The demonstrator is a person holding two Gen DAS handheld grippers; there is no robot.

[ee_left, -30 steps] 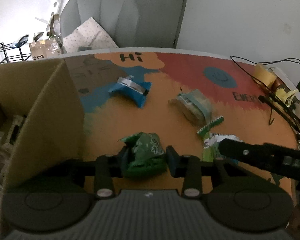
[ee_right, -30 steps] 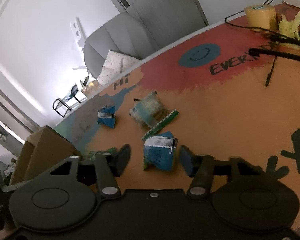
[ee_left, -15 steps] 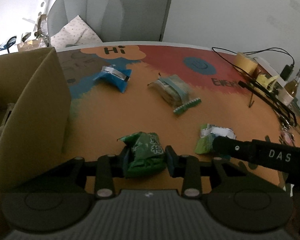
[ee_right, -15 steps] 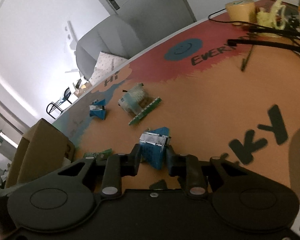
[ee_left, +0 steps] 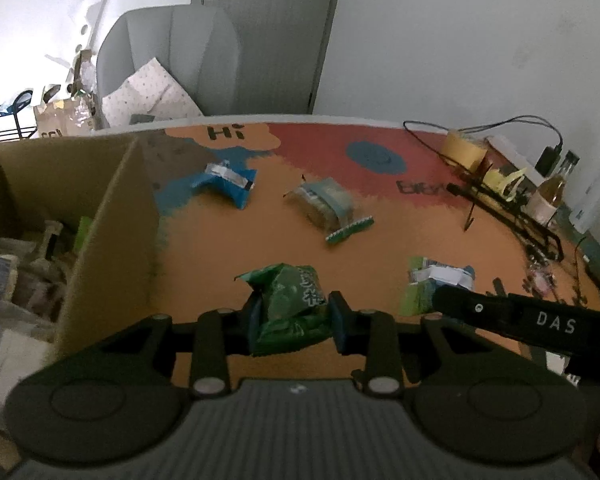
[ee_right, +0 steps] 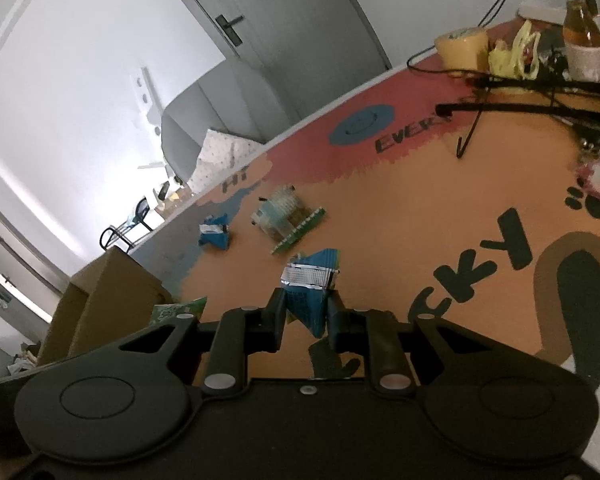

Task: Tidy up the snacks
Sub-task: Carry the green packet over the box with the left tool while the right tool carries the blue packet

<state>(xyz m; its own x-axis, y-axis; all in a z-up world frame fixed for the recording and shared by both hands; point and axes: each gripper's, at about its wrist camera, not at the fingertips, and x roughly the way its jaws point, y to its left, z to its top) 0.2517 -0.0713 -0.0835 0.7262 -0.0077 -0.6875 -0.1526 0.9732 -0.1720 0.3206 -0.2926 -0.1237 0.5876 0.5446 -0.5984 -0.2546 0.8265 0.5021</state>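
My left gripper is shut on a crumpled green snack bag, its jaws still closing, and holds it above the orange table mat just right of the open cardboard box. My right gripper has its jaws closing on a blue foil snack packet, with both pads pressing its sides. The same packet shows in the left wrist view behind the right gripper's black finger. The green bag's edge peeks in at the right wrist view's left, beside the box.
A second blue packet and a clear-wrapped biscuit pack lie further back on the mat. A tape roll, a bottle, cables and a black stand crowd the right edge. The box holds several snacks. A grey chair stands behind the table.
The right gripper's jaws came together on the blue packet and lifted it off the mat. Both grippers rose and drew back, the left one still carrying the green bag.
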